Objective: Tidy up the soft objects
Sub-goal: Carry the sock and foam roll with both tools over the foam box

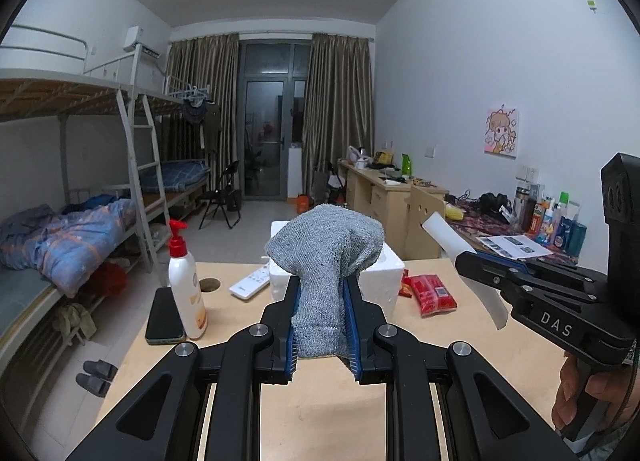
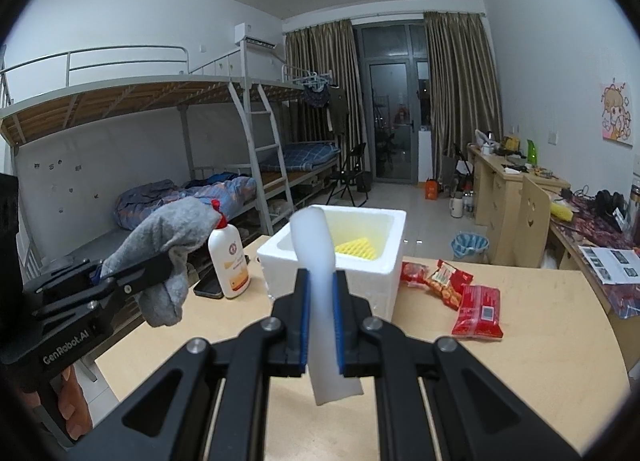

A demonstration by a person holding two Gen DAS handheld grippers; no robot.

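Note:
My left gripper (image 1: 320, 281) is shut on a grey knitted sock (image 1: 324, 253) and holds it above the wooden table, just in front of a white foam box (image 1: 380, 273). The sock also shows in the right wrist view (image 2: 172, 237), at the left. My right gripper (image 2: 320, 277) is shut on a white foam strip (image 2: 320, 285), raised before the foam box (image 2: 360, 273). A yellow sponge (image 2: 356, 249) lies inside the box. The strip also shows in the left wrist view (image 1: 452, 241), at the right.
On the table (image 2: 520, 361) stand a white lotion bottle (image 1: 186, 293) with a red pump, a black phone (image 1: 164, 315), a white remote (image 1: 252, 281) and red snack packets (image 2: 476, 309). Bunk beds stand left, desks (image 1: 380, 185) right.

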